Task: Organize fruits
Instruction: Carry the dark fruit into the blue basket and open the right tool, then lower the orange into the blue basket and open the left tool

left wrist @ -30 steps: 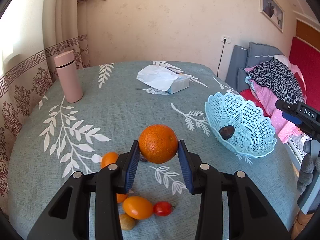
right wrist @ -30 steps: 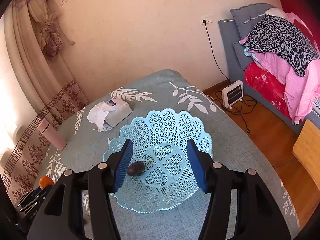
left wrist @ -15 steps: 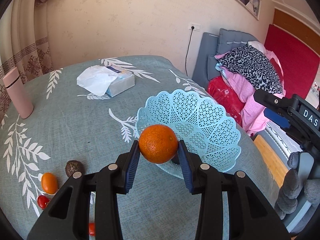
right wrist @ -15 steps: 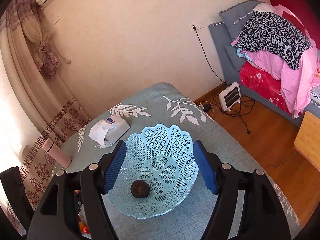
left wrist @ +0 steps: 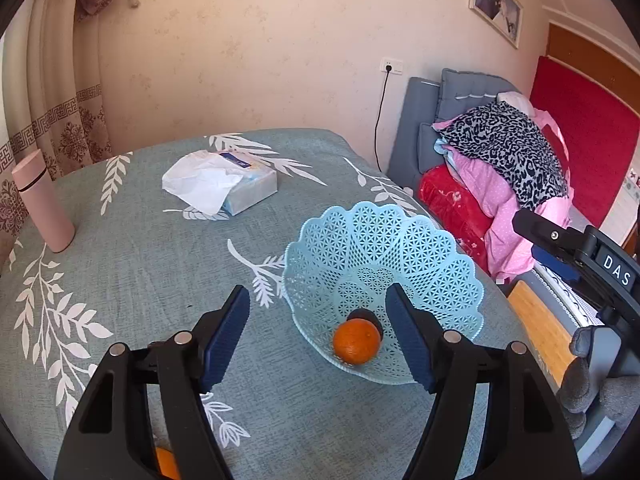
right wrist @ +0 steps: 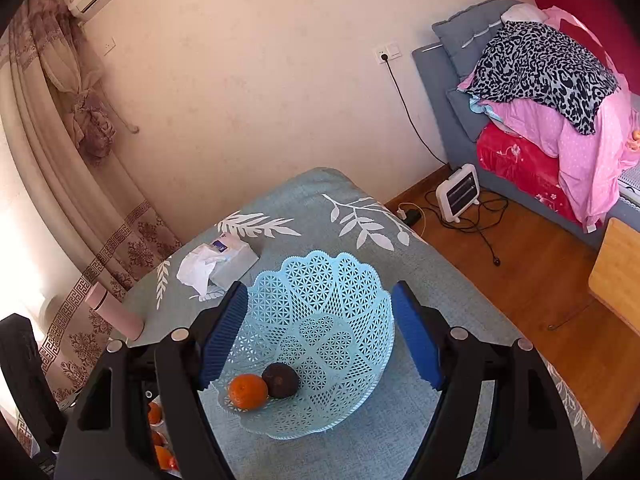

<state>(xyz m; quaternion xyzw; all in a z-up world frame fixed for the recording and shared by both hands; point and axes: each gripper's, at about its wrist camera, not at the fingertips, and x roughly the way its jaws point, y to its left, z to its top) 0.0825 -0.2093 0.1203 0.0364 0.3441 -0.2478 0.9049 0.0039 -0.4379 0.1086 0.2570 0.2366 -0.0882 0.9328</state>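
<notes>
The left tongs (left wrist: 318,332) hang above the table (left wrist: 140,280) with both blue pads spread wide apart and nothing between them. Just beyond them, the orange (left wrist: 357,341) lies in the near part of the basket (left wrist: 400,248), touching a dark fruit (left wrist: 366,315) right behind it. In the right wrist view the right tongs (right wrist: 320,332) are also wide apart and hold nothing, hovering over the same basket (right wrist: 320,304), where the orange (right wrist: 248,391) sits at the left of the dark fruit (right wrist: 282,380), the two touching. More small orange fruits (right wrist: 154,414) lie on the table near the lower left, partly hidden behind the left finger. A tissue box (left wrist: 236,184) rests on the far side of the table, and a pink bottle (left wrist: 42,200) stands upright at the far left edge. A pile of bedding (left wrist: 504,160) lies on the bed to the right.
</notes>
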